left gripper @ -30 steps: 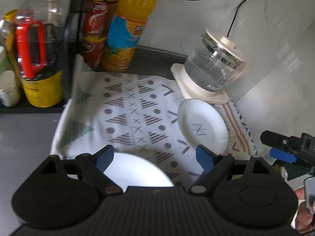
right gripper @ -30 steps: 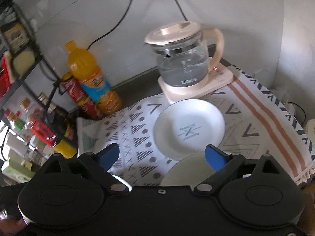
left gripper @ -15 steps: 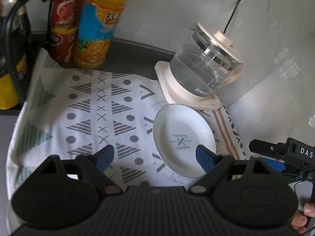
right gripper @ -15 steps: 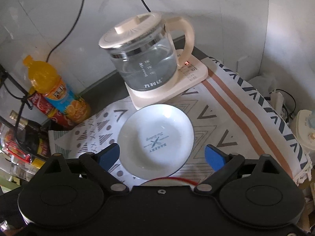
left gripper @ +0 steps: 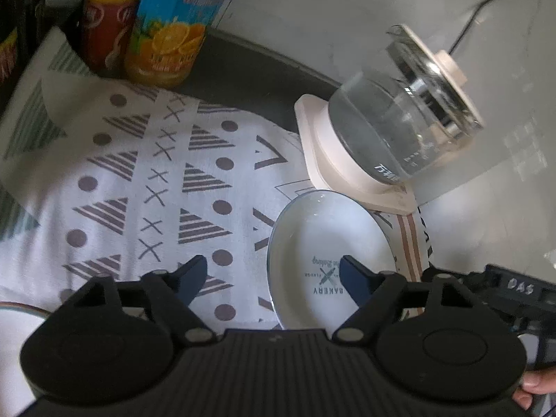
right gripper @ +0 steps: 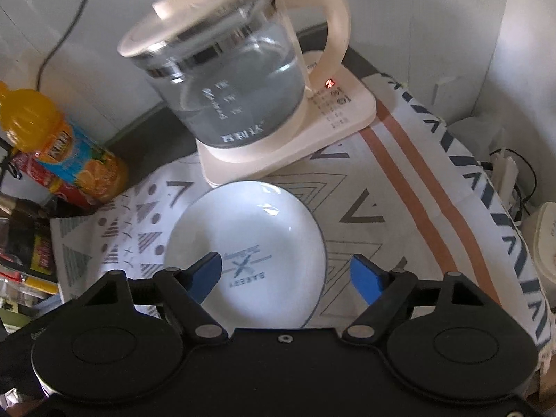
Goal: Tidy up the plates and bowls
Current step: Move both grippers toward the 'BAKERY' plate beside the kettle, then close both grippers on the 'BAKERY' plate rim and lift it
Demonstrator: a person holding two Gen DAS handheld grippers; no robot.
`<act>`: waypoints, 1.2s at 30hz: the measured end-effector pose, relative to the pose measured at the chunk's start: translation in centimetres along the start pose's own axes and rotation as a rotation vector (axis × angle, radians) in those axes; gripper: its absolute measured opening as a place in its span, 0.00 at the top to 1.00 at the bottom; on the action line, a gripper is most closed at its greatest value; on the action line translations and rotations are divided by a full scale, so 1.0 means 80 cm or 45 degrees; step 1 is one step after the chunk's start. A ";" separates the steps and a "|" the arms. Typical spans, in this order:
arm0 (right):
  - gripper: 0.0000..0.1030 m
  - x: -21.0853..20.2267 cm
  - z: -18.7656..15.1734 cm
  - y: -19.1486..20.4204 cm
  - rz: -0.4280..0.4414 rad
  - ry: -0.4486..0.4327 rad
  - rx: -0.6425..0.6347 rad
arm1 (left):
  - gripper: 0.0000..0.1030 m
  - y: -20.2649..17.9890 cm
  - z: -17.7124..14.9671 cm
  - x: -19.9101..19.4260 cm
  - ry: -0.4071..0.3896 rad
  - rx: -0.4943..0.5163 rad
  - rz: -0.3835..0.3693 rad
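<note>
1. Counter (left gripper: pixel 250 66) is lying dark under a patterned cloth (left gripper: pixel 114 180) that is covering most of it, and the cloth is carrying everything that matters.
2. Glass kettle (right gripper: pixel 226 80) is sitting on its cream base (right gripper: pixel 347 118) at the back, with its front edge just beside the plate; I'd be keeping any lift clear of it.
3. An orange juice bottle (right gripper: pixel 66 153) and a red can (left gripper: pixel 107 17) are standing well apart from the plate, to the left.
4. The white plate (right gripper: pixel 250 239) is lying flat on the cloth, right in front of both tools. A second white dish (left gripper: pixel 14 330) is peeking in at the left view's lower corner.
5. The right gripper (right gripper: pixel 288 272) is hovering with its fingers spread wide, gripping nothing, one blue pad over the plate and one beyond its right rim.
6. The left gripper (left gripper: pixel 274 278) is likewise spread and holding nothing, with the plate's left rim between its pads.
7. To my eye, the good move is pinching the near rim, since a flat plate offers no other hold, then lifting gently so the glazed edge isn't slipping.
</note>
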State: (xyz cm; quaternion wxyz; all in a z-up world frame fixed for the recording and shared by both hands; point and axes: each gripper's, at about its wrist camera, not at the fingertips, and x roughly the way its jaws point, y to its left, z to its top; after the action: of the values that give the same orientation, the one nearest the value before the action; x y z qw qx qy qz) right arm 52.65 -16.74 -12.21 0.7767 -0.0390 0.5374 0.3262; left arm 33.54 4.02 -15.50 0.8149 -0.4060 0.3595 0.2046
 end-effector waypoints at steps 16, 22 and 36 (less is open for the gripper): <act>0.62 0.078 0.015 -0.026 0.008 0.198 -0.054 | 0.68 -0.005 -0.003 0.064 0.113 -0.064 0.056; 0.70 0.088 0.012 -0.029 0.024 0.247 -0.068 | 0.80 -0.008 -0.005 0.072 0.153 -0.069 0.079; 0.87 0.080 0.007 -0.031 0.090 0.199 -0.111 | 0.93 -0.006 -0.004 0.070 0.134 -0.082 0.059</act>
State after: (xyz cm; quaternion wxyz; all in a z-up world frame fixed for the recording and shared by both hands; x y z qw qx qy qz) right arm 55.81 -15.46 -18.23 0.7178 -0.0793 0.5828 0.3725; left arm 37.36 3.70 -19.57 0.7765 -0.4337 0.4043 0.2132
